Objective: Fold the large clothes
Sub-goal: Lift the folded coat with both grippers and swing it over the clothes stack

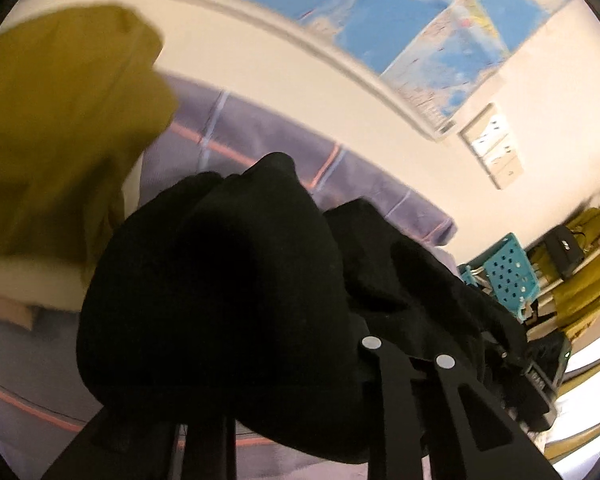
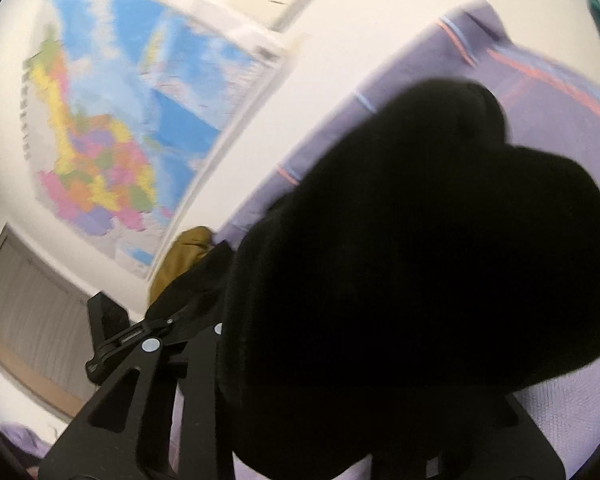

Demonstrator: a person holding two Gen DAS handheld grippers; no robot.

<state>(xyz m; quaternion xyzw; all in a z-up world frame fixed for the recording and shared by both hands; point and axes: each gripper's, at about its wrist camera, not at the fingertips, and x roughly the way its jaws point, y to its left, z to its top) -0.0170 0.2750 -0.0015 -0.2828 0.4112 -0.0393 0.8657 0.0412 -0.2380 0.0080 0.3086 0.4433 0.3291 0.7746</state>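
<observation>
Two grippers each pinch the black garment (image 1: 220, 280), bunched low and central in both views over the lavender bedspread (image 1: 260, 148). Left gripper (image 1: 404, 356) and right gripper (image 2: 188, 340) are narrowed onto cloth. It looks soft, limp, fairly heavy; edges or corners seem the best hold.

No text is legible; print on the wall map (image 2: 112, 128) is too blurred to read.

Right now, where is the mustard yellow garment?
In the left wrist view the mustard yellow garment fills the upper left, lying on the purple bedcover beside the bunched black garment.
</observation>
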